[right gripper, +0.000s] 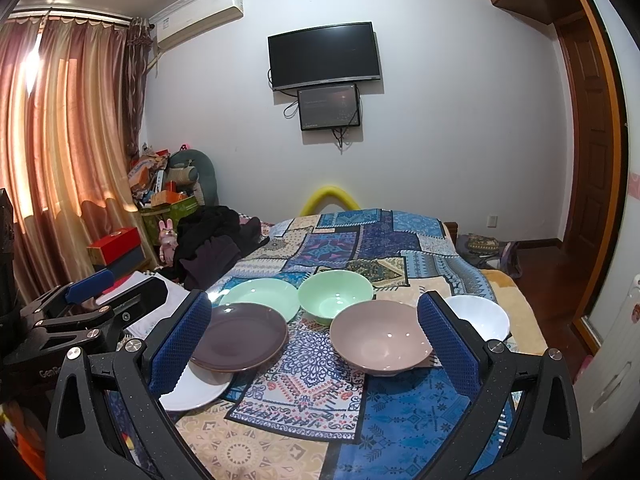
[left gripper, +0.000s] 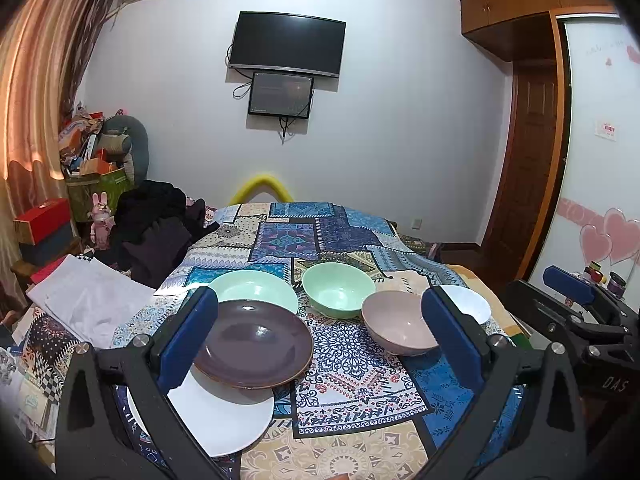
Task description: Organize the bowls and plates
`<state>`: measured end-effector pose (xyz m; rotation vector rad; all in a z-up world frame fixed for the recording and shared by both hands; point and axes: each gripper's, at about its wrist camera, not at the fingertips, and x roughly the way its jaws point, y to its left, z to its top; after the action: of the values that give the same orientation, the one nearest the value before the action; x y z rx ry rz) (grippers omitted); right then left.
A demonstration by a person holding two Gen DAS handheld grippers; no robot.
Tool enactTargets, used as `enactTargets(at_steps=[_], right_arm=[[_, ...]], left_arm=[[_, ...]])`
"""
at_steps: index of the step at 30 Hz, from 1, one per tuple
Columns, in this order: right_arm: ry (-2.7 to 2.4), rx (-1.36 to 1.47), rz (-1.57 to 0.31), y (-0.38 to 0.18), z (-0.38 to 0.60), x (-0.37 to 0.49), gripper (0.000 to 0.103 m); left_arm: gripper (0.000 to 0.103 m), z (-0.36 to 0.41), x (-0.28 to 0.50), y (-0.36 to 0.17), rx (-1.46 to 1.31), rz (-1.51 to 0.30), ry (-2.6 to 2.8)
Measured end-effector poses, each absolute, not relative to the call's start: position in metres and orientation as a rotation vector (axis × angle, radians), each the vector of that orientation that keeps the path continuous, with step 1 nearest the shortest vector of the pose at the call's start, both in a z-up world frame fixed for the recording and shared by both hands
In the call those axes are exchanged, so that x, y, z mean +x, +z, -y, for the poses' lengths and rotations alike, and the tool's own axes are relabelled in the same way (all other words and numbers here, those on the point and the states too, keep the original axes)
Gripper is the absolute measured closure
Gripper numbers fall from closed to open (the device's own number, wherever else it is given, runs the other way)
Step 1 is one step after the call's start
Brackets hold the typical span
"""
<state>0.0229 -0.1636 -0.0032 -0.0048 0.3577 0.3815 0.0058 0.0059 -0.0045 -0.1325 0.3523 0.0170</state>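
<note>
With both the left claw and right claw spread apart and empty, approach the purple plate level, gripping its rim clear of the white plate beneath.

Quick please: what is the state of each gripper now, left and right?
Left gripper: open, holding nothing, above the plates and bowls.
Right gripper: open, holding nothing.

The left black two-finger tongs with blue pads stand wide open, fingers spread and level, holding nothing. The right black two-finger tongs with blue pads are likewise spread wide and empty, just beside the left tongs, both pointing forward.
</note>
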Motion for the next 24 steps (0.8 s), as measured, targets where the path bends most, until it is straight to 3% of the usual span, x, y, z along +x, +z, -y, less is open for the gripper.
enactTargets(at_steps=[24], right_arm=[[0.385, -0.019, -0.36, -0.0034, 0.1619, 0.0229, 0.0]], left_arm=[[0.0, -0.0066, 0.0077, -0.005, -0.137, -0.359, 0.013]])
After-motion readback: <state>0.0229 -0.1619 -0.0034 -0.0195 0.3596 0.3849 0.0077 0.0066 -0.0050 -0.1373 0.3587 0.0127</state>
